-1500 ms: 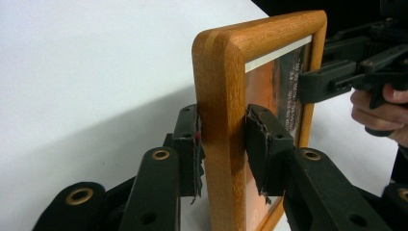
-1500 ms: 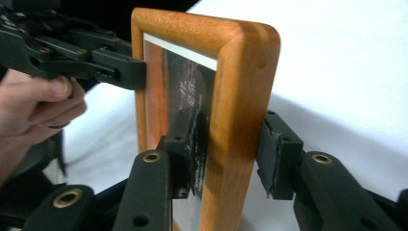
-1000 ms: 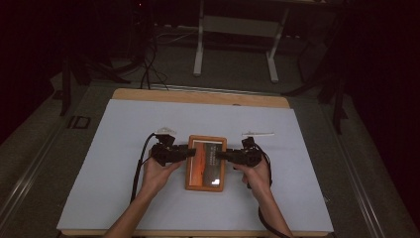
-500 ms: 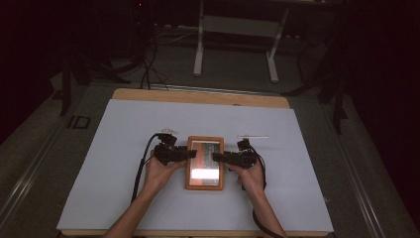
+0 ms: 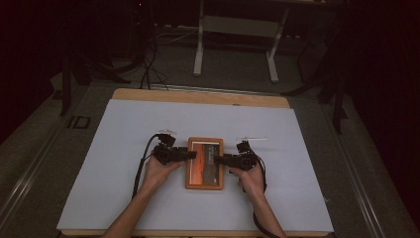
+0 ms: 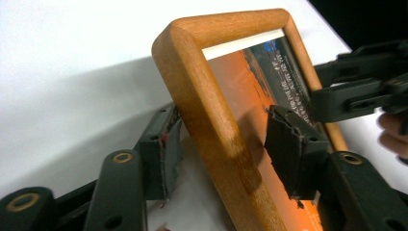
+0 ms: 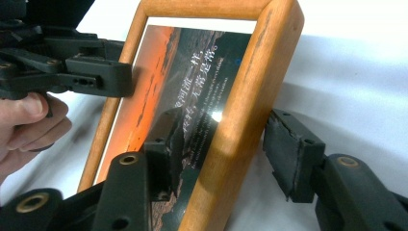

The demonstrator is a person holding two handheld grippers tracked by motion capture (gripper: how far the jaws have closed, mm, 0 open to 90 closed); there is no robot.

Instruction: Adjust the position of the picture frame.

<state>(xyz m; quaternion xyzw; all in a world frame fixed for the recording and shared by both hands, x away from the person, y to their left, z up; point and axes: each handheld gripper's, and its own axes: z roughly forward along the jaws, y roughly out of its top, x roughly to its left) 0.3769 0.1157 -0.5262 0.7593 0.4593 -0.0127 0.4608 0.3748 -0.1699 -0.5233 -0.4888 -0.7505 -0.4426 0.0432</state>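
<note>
Both the left gripper [image 5: 190, 154] and right gripper [image 5: 221, 159] have just been opening, each straddling a side rail of the picture frame [image 5: 204, 184] without pinching, so it looks set down and released.

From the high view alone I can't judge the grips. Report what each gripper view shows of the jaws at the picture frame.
Observer: The left gripper straddles one wooden rail of the picture frame, with a gap at each pad. Its jaws have just been opening.
Operator: Now the right one.
Observer: The right gripper straddles the opposite rail. Its outer pad stands clear of the wood, and its jaws have also just been opening.
Operator: Describe the print.
Observer: The print shows an orange sunset, with lines of white characters on its dark part.
</note>
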